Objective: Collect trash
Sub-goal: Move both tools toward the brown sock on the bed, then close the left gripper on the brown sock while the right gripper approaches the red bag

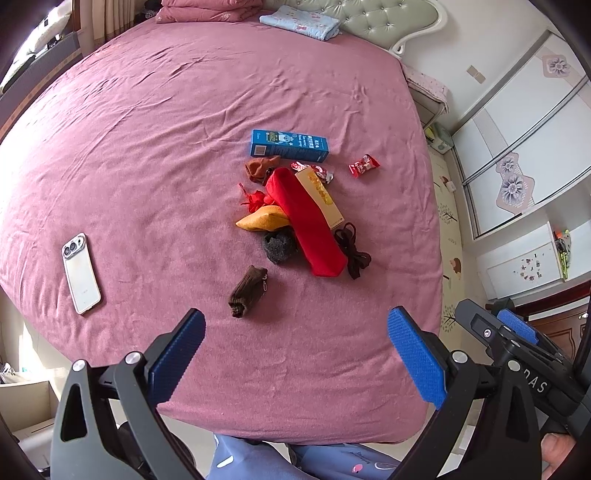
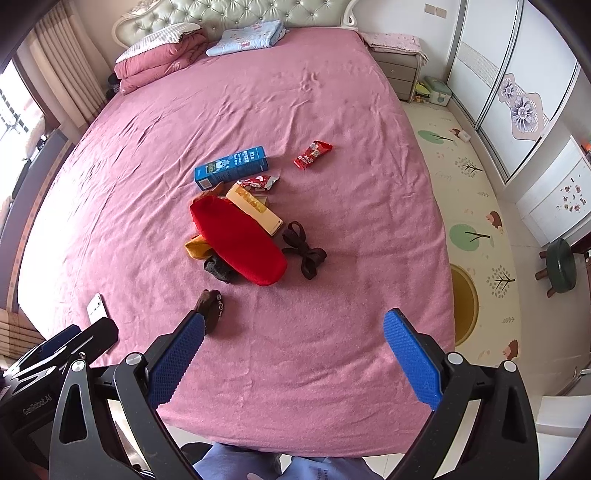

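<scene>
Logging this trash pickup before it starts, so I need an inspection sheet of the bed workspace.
Surface: pink bedsheet, wrinkled.
Job's things: blue carton, yellow box, lone red wrapper, second wrapper beside the yellow box.
Clutter: red pouch, brown sock, grey sock, orange item, black lace, phone.
Grippers: left gripper and right gripper open, empty, above the bed's near edge.
Cables: nothing seen.
Surroundings: headboard, wardrobe, green stool.

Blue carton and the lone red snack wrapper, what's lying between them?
Only bare pink bedsheet separates the blue carton and red snack wrapper, clearest in the right wrist view.
</scene>
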Action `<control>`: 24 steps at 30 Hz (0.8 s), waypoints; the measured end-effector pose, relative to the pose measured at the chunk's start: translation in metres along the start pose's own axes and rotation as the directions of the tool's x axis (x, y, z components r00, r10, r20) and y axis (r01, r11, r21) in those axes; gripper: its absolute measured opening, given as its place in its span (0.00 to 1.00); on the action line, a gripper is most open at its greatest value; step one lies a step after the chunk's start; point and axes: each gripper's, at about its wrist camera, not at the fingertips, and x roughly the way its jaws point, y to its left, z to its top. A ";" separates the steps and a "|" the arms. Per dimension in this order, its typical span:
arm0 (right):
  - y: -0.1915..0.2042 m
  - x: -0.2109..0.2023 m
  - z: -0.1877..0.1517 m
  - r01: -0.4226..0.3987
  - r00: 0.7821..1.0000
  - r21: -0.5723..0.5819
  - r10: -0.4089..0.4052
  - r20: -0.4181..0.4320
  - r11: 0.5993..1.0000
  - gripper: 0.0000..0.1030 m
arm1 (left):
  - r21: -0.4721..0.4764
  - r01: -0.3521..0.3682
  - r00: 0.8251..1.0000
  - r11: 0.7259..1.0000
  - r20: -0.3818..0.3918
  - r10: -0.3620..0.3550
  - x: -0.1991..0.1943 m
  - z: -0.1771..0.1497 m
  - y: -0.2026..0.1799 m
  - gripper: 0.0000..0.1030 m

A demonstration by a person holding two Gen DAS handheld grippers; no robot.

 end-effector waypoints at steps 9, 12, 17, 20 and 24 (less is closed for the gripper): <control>0.005 0.020 0.005 -0.018 0.998 -0.026 0.016 -0.057 1.000 0.91 | -0.004 -0.017 0.999 1.000 -0.032 0.017 0.016 0.003 0.005 0.96; 0.008 0.032 0.006 -0.035 0.996 -0.036 0.032 -0.079 0.999 0.91 | -0.005 -0.026 0.998 1.000 -0.050 0.026 0.026 0.004 0.009 0.96; 0.013 0.058 0.011 -0.119 0.988 -0.077 0.111 -0.107 0.990 0.90 | -0.013 -0.034 0.995 0.999 -0.094 0.032 0.050 0.004 0.018 0.96; 0.017 0.074 0.015 -0.140 0.987 -0.125 0.128 -0.100 0.982 0.90 | -0.008 -0.043 0.992 0.999 -0.120 0.042 0.068 0.004 0.024 0.96; 0.021 0.097 0.019 -0.173 0.981 -0.156 0.156 -0.117 0.972 0.89 | 0.006 -0.069 0.984 0.998 -0.164 0.069 0.096 0.004 0.031 0.96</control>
